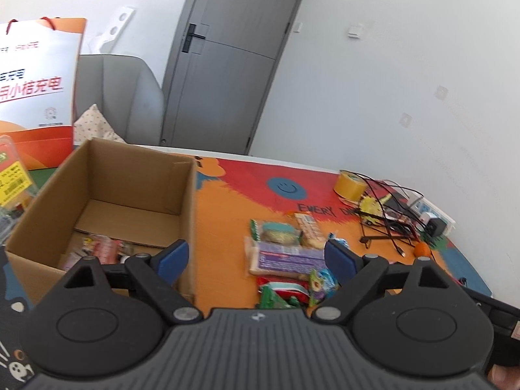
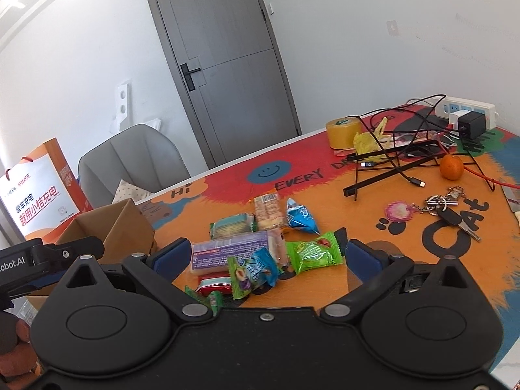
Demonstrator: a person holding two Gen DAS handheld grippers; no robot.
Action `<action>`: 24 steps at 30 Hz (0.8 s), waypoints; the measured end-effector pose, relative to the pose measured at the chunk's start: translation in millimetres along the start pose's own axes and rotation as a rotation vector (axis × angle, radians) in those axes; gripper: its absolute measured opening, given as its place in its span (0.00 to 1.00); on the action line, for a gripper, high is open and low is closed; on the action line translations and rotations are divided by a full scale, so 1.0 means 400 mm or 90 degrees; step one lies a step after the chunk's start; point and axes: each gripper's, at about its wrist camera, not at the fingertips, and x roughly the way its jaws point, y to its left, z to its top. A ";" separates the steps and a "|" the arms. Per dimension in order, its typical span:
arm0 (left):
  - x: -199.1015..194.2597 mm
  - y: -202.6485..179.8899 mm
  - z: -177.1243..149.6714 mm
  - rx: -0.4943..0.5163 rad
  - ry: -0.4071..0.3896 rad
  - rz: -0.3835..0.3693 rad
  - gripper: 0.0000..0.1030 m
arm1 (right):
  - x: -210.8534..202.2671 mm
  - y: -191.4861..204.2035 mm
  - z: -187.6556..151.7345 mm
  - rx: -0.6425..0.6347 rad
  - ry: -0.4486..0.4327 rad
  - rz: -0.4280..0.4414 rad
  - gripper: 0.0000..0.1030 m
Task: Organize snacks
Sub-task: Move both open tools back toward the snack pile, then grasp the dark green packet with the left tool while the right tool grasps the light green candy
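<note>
An open cardboard box [image 1: 97,175] stands on the left of the colourful table mat [image 1: 227,227], with a reddish snack packet [image 1: 100,247] lying inside. My left gripper [image 1: 256,256] is open and empty; its left finger overlaps the box's right wall. To the right lies a pile of snacks: a purple pack [image 1: 286,258], a teal biscuit pack [image 1: 279,232] and a cracker pack [image 1: 307,227]. My right gripper [image 2: 266,256] is open above the pile, touching nothing. Under it lie the purple pack [image 2: 227,250], a green packet [image 2: 313,253] and a blue packet [image 2: 300,217].
A yellow tape roll [image 2: 343,133], tangled cables on a black stand [image 2: 390,169], an orange [image 2: 451,167], keys [image 2: 448,208] and a power strip [image 2: 468,113] crowd the right side. An orange-white paper bag [image 1: 35,91] and a grey chair [image 1: 120,97] stand behind the box.
</note>
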 end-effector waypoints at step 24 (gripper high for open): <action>0.140 -0.091 -0.099 0.032 0.077 0.006 0.84 | 0.060 -0.114 -0.038 0.012 0.018 0.006 0.98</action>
